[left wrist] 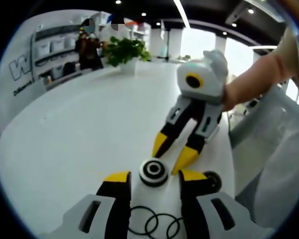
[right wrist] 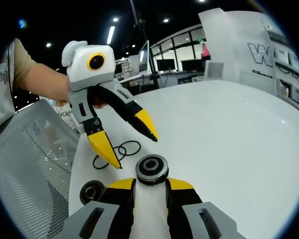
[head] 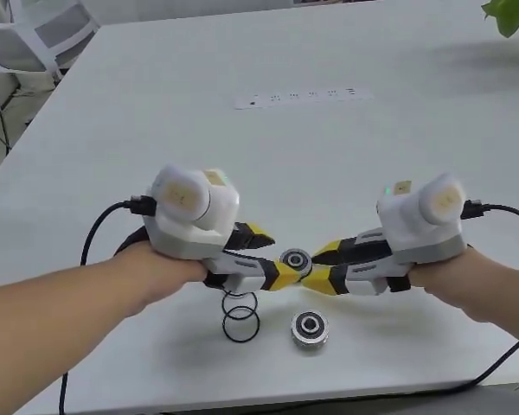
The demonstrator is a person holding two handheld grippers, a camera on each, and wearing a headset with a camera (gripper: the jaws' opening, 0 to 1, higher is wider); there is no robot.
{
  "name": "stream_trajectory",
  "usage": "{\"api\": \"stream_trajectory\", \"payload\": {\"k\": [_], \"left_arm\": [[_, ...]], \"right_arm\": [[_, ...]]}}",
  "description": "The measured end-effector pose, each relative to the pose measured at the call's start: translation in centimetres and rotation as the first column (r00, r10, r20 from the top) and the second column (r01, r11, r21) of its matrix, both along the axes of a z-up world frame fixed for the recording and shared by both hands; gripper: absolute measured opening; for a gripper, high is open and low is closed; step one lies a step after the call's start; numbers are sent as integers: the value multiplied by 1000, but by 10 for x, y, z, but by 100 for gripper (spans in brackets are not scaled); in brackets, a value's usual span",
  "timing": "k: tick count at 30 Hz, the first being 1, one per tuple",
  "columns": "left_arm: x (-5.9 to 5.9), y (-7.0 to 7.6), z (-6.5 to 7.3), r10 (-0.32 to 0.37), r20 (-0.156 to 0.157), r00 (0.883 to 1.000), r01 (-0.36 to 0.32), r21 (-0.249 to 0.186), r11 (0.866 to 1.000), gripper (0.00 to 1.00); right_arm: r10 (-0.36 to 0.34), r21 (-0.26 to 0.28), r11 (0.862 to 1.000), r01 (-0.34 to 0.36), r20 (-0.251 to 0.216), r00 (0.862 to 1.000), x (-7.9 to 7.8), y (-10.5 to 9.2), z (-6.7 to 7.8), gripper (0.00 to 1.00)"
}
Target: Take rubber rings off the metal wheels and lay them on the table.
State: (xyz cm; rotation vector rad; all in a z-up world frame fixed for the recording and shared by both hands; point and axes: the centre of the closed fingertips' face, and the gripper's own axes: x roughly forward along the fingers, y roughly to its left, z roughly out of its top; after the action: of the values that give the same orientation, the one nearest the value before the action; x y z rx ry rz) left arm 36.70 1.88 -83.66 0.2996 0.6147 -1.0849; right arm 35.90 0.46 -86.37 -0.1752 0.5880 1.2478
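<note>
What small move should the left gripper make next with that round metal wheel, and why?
Probably close the left gripper on the dark rim of the round metal wheel to start peeling its ring. Its jaws stand open on either side of the wheel, which the right gripper appears to clamp.

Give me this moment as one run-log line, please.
right gripper: holds metal wheel | left gripper: open, facing it | table: rubber rings, second wheel

Yellow-tipped black fingers [head: 258, 233], silver wheels [head: 310, 328], black rubber rings [head: 240, 323], white table [head: 329, 173].
</note>
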Motion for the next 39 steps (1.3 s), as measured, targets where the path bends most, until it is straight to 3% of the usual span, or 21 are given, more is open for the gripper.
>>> {"api": "stream_trajectory", "payload": {"k": [27, 35, 39], "left_arm": [[-1, -14, -11, -26, -9, 1000, 26, 21, 999, 27], [3, -14, -11, -14, 8, 1000, 13, 27, 1000, 21], [3, -14, -12, -27, 37, 999, 25, 49, 998, 20]], "right_arm": [[-2, 8, 1000, 2, -2, 1000, 1, -1, -1, 21], [-4, 10, 1000, 4, -2, 1000, 1, -1, 0, 21], [-4, 10, 1000, 4, -2, 1000, 1, -1, 0, 21]]}}
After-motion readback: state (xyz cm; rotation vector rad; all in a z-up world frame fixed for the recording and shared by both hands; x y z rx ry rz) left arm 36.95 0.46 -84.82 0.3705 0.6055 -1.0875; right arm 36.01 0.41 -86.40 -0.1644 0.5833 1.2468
